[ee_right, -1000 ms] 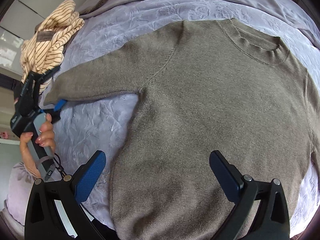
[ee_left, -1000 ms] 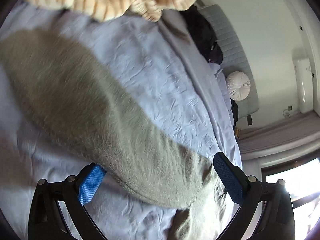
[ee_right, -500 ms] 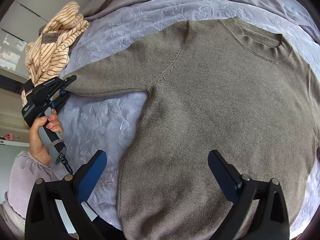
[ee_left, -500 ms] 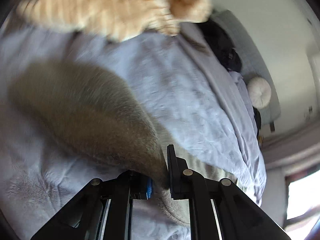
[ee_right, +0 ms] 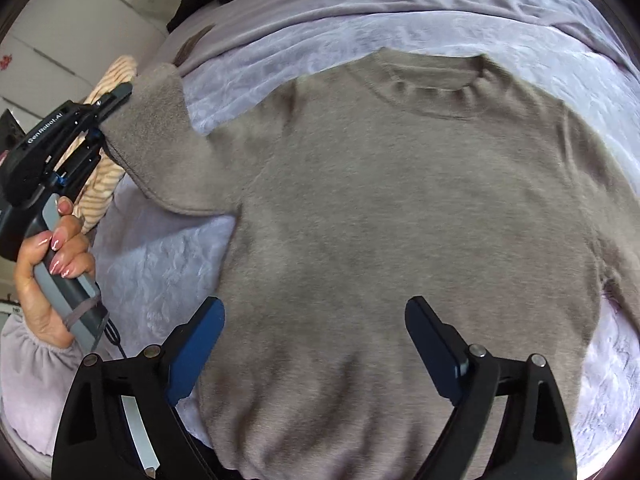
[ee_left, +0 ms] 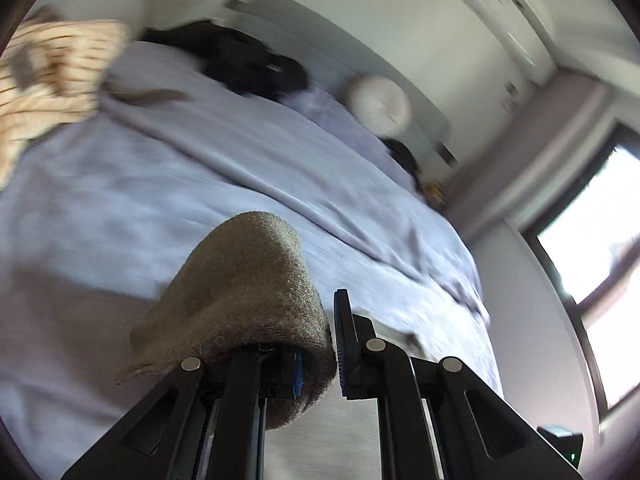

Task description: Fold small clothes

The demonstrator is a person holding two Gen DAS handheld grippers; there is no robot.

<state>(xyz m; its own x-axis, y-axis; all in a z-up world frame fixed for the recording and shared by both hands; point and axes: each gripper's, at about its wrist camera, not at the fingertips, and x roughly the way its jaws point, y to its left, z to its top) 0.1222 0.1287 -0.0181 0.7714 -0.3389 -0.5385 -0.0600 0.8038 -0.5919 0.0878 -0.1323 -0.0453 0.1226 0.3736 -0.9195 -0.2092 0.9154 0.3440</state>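
1. The bed [ee_right: 400, 20] carries the sweater [ee_right: 400, 220] spread flat, body unfolded, ahead of the right tongs [ee_right: 316, 344], which hang spread above its hem.
2. Left tongs [ee_left: 316, 356] pinch the sleeve [ee_right: 160, 140], lifted off the bed: folding looks barely begun.

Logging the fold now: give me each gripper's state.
Left gripper: shut on the sweater sleeve.
Right gripper: open, holding nothing, above the sweater.
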